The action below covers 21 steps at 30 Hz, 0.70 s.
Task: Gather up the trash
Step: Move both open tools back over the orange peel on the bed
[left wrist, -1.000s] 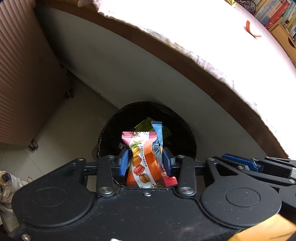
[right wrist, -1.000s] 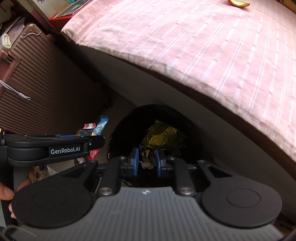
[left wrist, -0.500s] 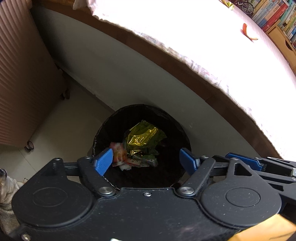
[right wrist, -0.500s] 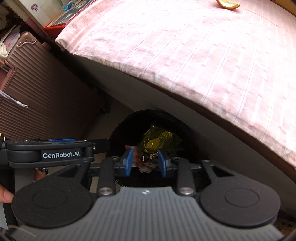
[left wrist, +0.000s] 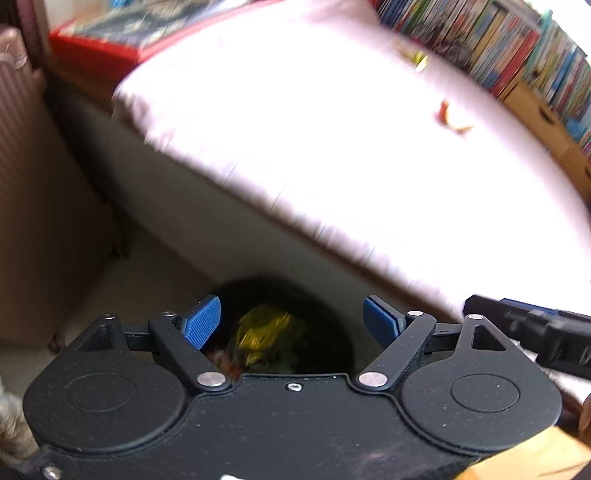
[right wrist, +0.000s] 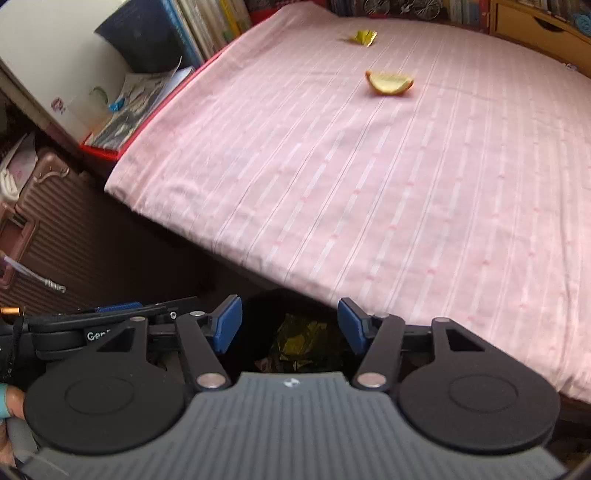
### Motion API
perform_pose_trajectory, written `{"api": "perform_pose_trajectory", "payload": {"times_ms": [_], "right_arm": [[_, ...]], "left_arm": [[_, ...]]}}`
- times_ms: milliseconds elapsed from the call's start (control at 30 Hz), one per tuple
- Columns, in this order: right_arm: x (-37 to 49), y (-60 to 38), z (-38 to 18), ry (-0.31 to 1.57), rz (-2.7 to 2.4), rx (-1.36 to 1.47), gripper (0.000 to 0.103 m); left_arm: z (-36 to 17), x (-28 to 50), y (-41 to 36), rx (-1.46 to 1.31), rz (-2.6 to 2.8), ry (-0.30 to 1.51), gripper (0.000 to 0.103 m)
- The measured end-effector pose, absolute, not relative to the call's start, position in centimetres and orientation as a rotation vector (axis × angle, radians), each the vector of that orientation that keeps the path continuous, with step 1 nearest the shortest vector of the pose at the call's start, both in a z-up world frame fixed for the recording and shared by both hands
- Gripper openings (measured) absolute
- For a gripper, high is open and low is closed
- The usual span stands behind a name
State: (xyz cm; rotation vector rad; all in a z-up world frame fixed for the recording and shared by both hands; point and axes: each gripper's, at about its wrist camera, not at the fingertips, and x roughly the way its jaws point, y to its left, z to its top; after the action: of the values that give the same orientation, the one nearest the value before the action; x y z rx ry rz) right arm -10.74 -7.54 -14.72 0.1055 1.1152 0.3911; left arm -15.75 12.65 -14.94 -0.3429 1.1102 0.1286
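Note:
A black trash bin (left wrist: 325, 332) (right wrist: 258, 314) stands on the floor against the bed, with a crumpled yellow foil wrapper (left wrist: 266, 332) (right wrist: 299, 339) and snack wrappers inside. My left gripper (left wrist: 291, 321) hangs above the bin, jaws still opening wide, nothing between them. My right gripper (right wrist: 290, 325) is beside it over the same bin, jaws opening too, empty. On the pink striped bedsheet (right wrist: 369, 184) lie an orange peel piece (right wrist: 388, 83) (left wrist: 452, 118) and a yellow wrapper (right wrist: 362, 37) (left wrist: 415, 59).
A ribbed brown suitcase (right wrist: 55, 240) (left wrist: 22, 184) stands left of the bin. Books fill shelves (left wrist: 498, 48) behind the bed, and a red box with papers (right wrist: 122, 122) sits by the bed's corner. A wooden cabinet (right wrist: 535, 26) is at far right.
The left gripper let go of the macaron snack wrapper, which fell into the bin. Both grippers opened and rose, tilting up so more of the bed shows.

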Motion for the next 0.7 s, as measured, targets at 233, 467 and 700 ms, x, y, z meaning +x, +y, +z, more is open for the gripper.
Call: {"api": "perform_pose_trajectory", "payload": {"times_ms": [233,467,700], "right_arm": [[-5.5,-12.4,-9.9,0.974,0.304,0.191,0.077],[0.3,-16.1,-6.7,0.884,0.287,0.186,0.082],[4.7,-19.3,-6.0,0.846,0.284,0.167,0.085]], "left_arm": [[-11.2,-10.8,9.6,-0.338,0.078,0.994,0.085],[-9.2,-4.4,3.9,-0.284,0.029,0.935,0.087],[-9.9,2.9,-1.7,-0.202,0.008,0.907,0.091]]}}
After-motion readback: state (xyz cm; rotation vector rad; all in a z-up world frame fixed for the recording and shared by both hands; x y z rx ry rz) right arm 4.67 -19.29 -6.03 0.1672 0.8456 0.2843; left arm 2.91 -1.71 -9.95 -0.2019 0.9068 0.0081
